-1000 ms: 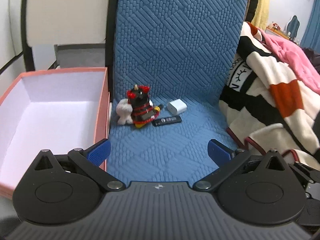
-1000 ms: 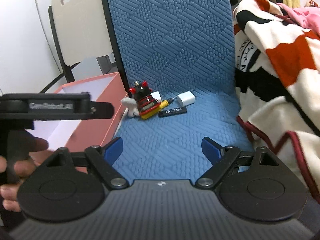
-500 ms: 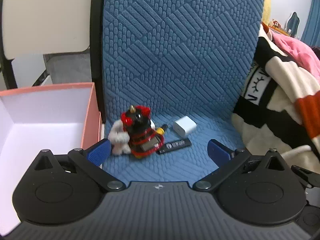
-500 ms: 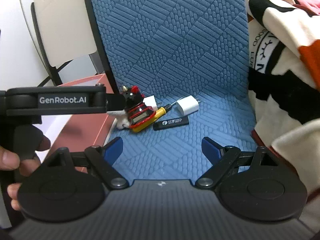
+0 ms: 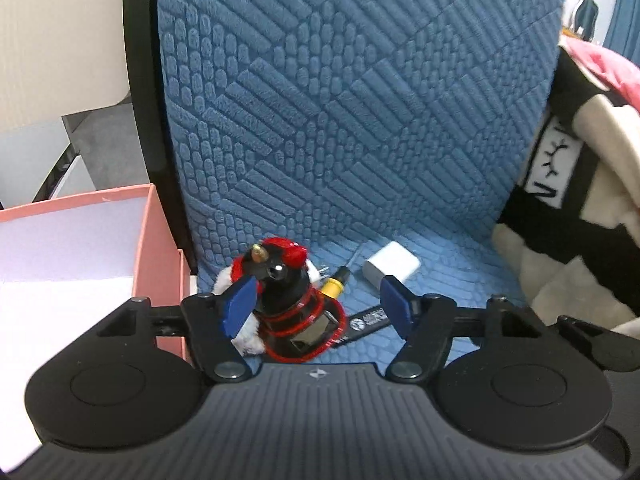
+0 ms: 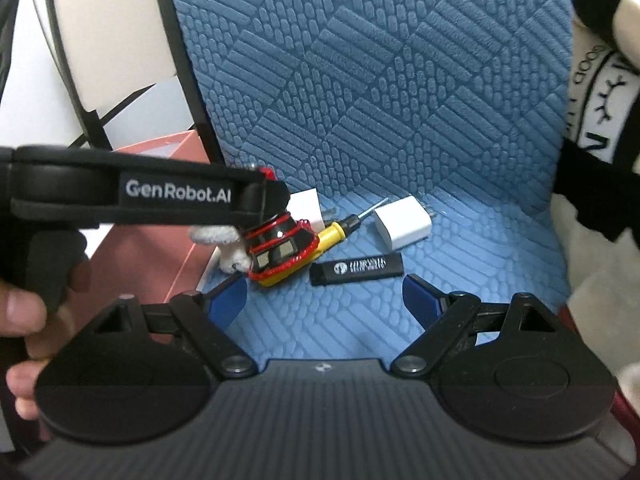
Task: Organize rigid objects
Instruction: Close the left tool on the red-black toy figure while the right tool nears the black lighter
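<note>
Figurine (image 5: 286, 304), black with red rings, stands low in the middle of the left wrist view, on the blue quilted mat (image 5: 360, 120), upright with its long axis running up the frame. It sits between the pads of the left claw (image 5: 316, 306), closer to the left pad, which overlaps its head; the right pad stands clear of it. The jaws are closing with the figurine between them but do not yet pinch it. A pink box (image 5: 156, 240) with a white inside lies at the left edge, just beside the figurine. A white charger (image 5: 392, 268) and a yellow-handled screwdriver (image 5: 334, 282) lie right of the figurine

In the right wrist view, the left claw reaches in from the left edge, a hand (image 6: 20, 320) on its grip, and covers the figurine's (image 6: 280, 250) head at centre left. The right claw (image 6: 324, 300) is spread wide and holds nothing. A black stick (image 6: 356, 268) lies level just above its gap, the charger (image 6: 402, 224) further up. Judging from both views, the left hand is nearer the figurine, the right nearer the black stick
</note>
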Demonstrator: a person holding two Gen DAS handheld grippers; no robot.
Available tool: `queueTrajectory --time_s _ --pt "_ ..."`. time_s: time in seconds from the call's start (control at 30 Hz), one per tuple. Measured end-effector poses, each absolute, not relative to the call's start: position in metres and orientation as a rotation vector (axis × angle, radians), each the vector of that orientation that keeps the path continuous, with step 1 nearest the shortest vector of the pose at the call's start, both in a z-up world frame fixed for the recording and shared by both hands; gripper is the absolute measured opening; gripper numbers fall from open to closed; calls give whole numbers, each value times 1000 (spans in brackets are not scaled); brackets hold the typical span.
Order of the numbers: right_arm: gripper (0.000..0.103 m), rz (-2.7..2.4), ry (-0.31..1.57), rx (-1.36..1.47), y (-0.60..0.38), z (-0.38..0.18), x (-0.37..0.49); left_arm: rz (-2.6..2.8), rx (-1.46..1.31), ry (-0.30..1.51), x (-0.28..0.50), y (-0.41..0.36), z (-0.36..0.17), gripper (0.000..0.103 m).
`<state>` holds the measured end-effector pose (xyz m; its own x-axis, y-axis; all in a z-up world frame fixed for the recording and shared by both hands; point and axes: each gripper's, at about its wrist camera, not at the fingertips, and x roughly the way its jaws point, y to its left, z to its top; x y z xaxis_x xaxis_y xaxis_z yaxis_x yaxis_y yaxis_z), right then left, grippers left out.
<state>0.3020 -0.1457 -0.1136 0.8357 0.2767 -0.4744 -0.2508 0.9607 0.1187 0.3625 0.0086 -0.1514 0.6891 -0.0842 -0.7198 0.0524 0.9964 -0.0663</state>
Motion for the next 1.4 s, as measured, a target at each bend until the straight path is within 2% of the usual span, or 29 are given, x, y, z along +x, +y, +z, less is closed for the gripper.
queueTrajectory --time_s 0.43,0.67,0.97,1.4 --pt "87 254 579 -40 -133 -134 372 -15 -83 863 393 25 -166 73" --pt "87 288 606 -43 -133 -139 383 -13 -87 888 400 29 -174 68" --pt "87 271 651 -101 -130 -144 391 -36 -90 909 400 25 -182 57" --pt "88 233 666 -127 -122 -156 408 -22 -179 914 402 35 -178 57"
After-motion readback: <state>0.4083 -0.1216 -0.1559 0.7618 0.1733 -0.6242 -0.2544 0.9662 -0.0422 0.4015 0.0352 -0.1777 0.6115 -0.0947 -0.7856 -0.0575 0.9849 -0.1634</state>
